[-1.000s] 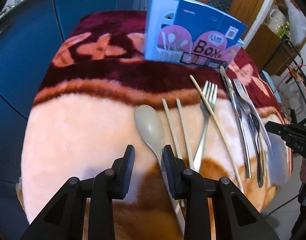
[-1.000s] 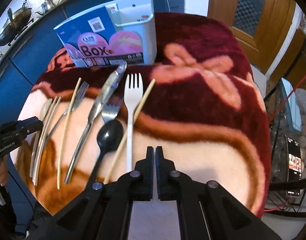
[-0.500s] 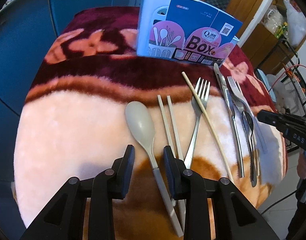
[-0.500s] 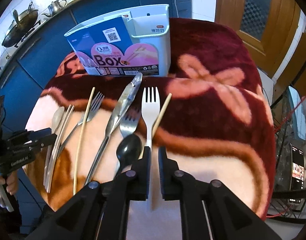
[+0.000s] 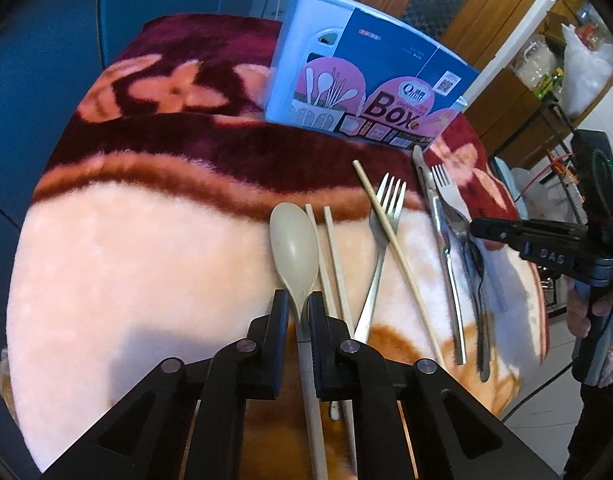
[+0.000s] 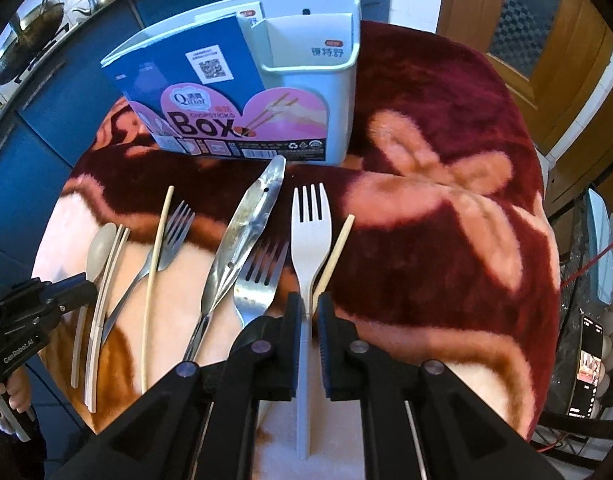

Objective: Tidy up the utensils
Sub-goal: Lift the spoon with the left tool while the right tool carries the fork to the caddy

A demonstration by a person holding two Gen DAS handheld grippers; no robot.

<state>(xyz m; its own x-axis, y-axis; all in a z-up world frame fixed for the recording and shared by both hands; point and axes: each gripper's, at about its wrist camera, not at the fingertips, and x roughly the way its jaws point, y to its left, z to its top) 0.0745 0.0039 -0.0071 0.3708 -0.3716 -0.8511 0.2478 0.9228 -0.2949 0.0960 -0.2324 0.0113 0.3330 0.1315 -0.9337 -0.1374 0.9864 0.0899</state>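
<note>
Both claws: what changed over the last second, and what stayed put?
The left claw has just been closing and now pinches the beige spoon at its neck. The right claw slid left over the white plastic fork and now grips its handle. The other utensils and the storage box lie unmoved.

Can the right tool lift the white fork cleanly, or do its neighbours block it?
Probably yes. The right tool is already shut on the white fork at its neck. A chopstick lies close beside it and the metal fork sits on the other side, so either may be nudged.
</note>
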